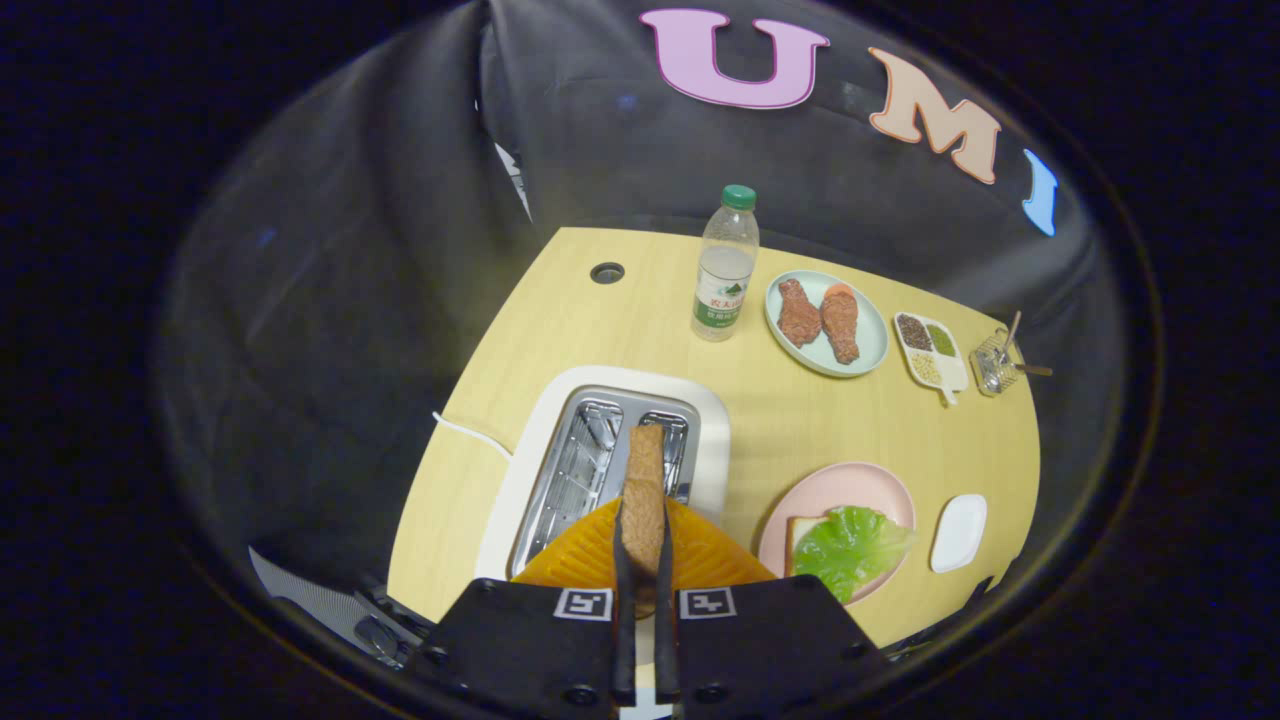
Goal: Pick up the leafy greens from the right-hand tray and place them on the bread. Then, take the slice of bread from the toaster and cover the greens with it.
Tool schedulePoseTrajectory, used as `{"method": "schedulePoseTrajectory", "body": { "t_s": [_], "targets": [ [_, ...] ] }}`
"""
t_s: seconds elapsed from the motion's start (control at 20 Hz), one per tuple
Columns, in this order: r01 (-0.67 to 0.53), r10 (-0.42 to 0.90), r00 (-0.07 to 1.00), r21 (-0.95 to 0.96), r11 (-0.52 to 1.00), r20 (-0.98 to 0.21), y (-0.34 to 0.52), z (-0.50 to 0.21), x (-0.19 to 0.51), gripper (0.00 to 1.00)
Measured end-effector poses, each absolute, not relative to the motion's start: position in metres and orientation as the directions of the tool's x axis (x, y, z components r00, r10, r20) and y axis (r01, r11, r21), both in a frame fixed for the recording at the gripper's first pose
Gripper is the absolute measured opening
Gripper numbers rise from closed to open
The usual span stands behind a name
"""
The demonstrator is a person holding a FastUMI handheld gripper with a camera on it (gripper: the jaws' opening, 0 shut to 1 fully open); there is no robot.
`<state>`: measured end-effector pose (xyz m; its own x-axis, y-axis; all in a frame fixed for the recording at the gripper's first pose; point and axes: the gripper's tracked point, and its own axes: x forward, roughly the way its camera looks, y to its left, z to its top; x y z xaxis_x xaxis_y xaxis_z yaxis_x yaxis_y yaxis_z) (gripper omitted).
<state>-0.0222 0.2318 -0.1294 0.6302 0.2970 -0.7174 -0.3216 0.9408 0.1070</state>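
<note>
A slice of bread [645, 480] stands on edge between my fingers, above the white toaster [540, 440] and its open metal slots. My gripper [643, 545] is shut on that slice, both fingers pressing its flat sides. To the right of the toaster lies a pink plate [850, 485] with another slice of bread [800, 528] on it. A leaf of green lettuce [850, 545] lies on top of that bread, covering most of it.
The yellow wooden table [800, 420] holds a water bottle [725, 265] beyond the toaster, a pale green plate [870, 350] with two meat pieces, a small divided dish [930, 352], a wire basket [993, 365], and a small white tray [958, 532] right of the pink plate.
</note>
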Motion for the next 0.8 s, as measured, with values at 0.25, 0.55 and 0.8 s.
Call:
{"method": "schedulePoseTrajectory", "body": {
  "t_s": [0.25, 0.55, 0.8],
  "targets": [
    [-0.342, 0.349, 0.639, 0.153, 0.927, -0.685, 0.221, -0.104, -0.028, 0.1],
    [-0.376, 0.413, 0.646, 0.204, 0.904, -0.642, 0.204, -0.071, -0.039, 0.1],
    [-0.403, 0.432, 0.667, 0.194, 0.895, -0.607, 0.177, -0.046, -0.048, 0.1]
  ]
}}
